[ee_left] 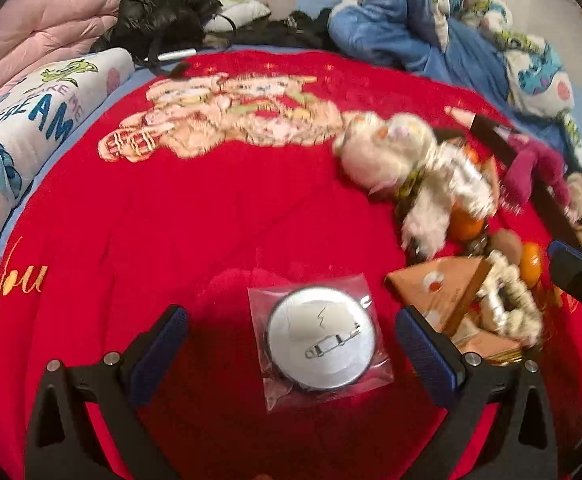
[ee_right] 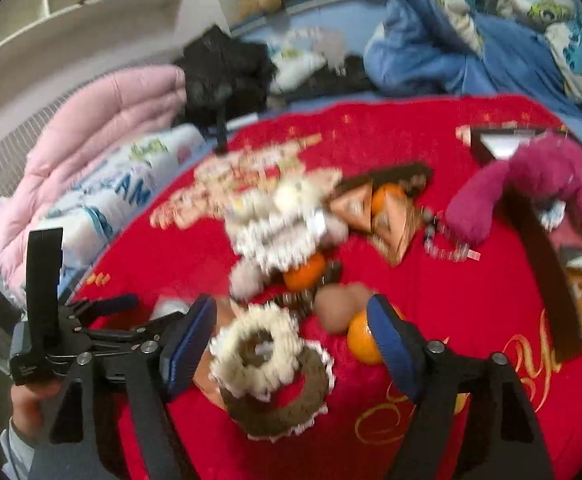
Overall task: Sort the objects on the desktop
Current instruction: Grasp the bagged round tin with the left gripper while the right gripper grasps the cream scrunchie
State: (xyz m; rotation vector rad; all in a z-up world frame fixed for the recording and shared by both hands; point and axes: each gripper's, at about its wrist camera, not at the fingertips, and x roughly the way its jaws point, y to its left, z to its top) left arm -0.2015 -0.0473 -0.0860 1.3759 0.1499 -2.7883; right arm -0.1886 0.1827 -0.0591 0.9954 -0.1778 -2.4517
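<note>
Left hand-held gripper hovers released, fingers straddling bagged pin badge on red blanket.

The wide red plush blanket lies bare to the left of and beyond the round silver pin badge in its clear plastic sleeve, open for a gripper to pass. Right of the badge the way is crowded: a tan triangular paper packet, a cream knitted scrunchie, oranges and a white fluffy plush toy lie bunched together.
</note>
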